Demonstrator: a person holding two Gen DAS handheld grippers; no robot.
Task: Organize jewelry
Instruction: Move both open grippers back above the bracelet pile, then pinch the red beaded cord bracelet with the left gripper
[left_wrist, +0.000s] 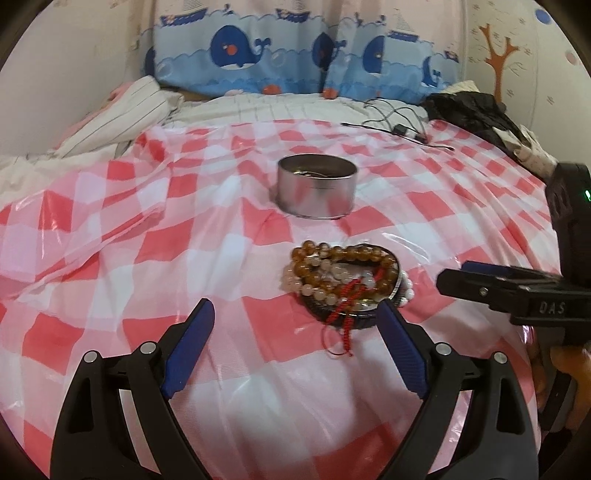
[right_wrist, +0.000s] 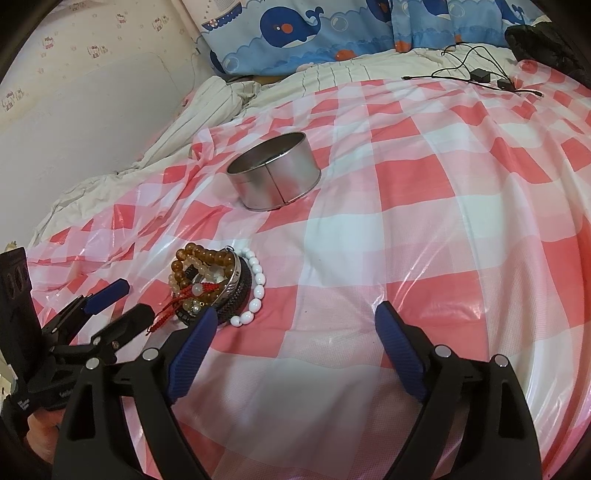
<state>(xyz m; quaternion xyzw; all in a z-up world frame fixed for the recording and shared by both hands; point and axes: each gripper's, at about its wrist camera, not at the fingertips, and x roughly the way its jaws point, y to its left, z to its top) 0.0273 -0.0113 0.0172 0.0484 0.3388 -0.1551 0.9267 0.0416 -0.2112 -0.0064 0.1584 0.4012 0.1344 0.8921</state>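
Jewelry pile (left_wrist: 347, 280) sits on the red-and-white checked plastic sheet (left_wrist: 110, 229) that covers the bed, near the front of it. It's a tangle: amber-brown bead bracelets (right_wrist: 201, 256), paler beads, a white bead bracelet (right_wrist: 255, 284), a red cord (left_wrist: 341, 314) trailing out toward the camera, and what looks like a metal bangle (right_wrist: 231, 284) over a dark band (hard to separate the pieces, they're all heaped together).

Going left to right in the left wrist view: the left gripper (left_wrist: 295, 314) has its blue-padded fingers spread wide, nothing between them but checked sheet. Its right finger tip comes up just beside the near edge of the pile; I can't tell if it actually touches. Further back, well apart from the pile, stands a round silver tin (left_wrist: 317, 190), open at the top, with something thin lying inside. At the right edge the right gripper (left_wrist: 465, 277) pokes in from the side, near the pile but clear of it.

In the right wrist view that right gripper (right_wrist: 295, 314) is spread wide too, holding nothing, only sheet between the pads. The pile is just left of its left finger, and the left gripper (right_wrist: 125, 299) is on the pile's far left.

At the back: whale-print blue fabric (left_wrist: 258, 51) and some black cables (right_wrist: 480, 74).
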